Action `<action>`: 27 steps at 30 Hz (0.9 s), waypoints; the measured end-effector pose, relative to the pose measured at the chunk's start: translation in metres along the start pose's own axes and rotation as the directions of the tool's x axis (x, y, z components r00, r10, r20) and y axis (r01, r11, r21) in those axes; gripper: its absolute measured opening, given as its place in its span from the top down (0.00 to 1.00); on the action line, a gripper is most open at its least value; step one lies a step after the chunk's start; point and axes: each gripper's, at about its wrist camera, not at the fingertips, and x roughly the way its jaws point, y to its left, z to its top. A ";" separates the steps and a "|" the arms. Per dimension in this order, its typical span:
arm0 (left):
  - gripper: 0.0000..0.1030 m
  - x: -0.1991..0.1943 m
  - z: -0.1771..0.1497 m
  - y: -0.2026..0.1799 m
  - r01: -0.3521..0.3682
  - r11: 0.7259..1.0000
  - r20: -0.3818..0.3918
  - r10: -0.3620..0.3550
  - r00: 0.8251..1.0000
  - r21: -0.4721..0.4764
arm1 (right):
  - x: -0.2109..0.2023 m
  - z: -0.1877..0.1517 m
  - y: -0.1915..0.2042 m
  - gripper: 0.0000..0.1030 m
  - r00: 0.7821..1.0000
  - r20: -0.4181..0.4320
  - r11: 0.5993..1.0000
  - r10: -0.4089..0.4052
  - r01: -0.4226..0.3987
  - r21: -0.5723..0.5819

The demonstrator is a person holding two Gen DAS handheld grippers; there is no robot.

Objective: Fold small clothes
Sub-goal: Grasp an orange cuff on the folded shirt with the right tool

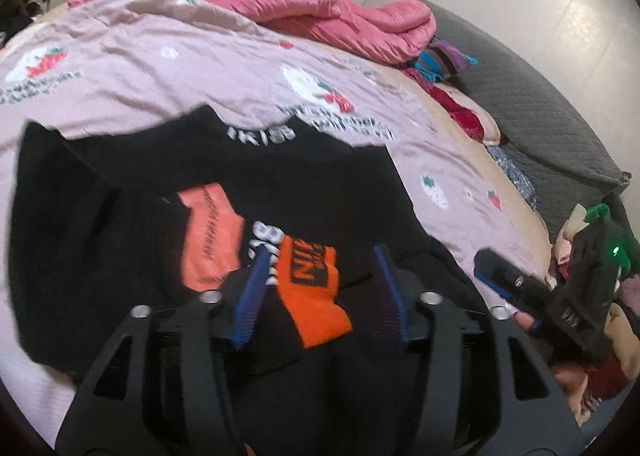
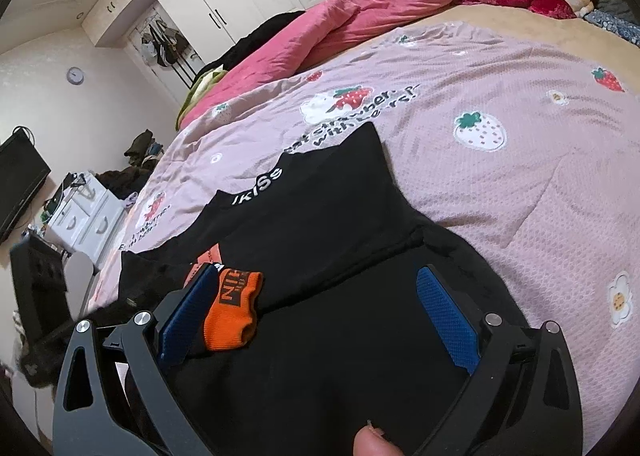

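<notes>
Both hand-held grippers — left [image 1: 320, 280], right [image 2: 320, 308] — gape over black garment [image 2: 320, 216] on strawberry-print bedspread [image 2: 520, 176].

A black garment [image 1: 248, 184] is spread flat on the bed, over a pink sheet printed with strawberries. White letters are seen on the band at its far edge. On its front, a salmon patch with dark lettering and some white print are shown. An orange cuff [image 1: 316, 292] with black letters is laid across the middle of the garment, near the white print. The near part of the cloth is creased.
</notes>
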 end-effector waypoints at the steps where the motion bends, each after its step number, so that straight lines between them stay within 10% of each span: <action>1: 0.44 -0.007 0.005 0.004 -0.013 1.000 0.016 0.013 1.000 0.000 | 0.003 0.000 0.003 0.04 1.000 -0.011 1.000 0.005 -0.005 -0.005; 7: 0.25 -0.024 0.034 0.028 -0.185 0.983 0.072 0.184 0.980 0.010 | 0.029 -0.008 0.033 0.05 0.994 -0.100 0.996 0.040 -0.048 -0.078; 12: 0.11 -0.037 0.043 0.051 -0.235 0.972 0.099 0.237 0.967 -0.025 | 0.063 -0.011 0.067 0.28 0.985 -0.172 0.982 0.024 -0.055 -0.179; 25: 0.09 -0.063 0.048 0.089 -0.277 0.949 0.122 0.296 0.947 -0.151 | 0.122 -0.021 0.085 0.35 0.963 -0.268 0.972 -0.014 -0.049 -0.230; 27: 0.09 -0.065 0.048 0.095 -0.271 0.948 0.119 0.292 0.949 -0.167 | 0.123 -0.022 0.089 0.48 0.965 -0.262 0.968 -0.008 -0.058 -0.244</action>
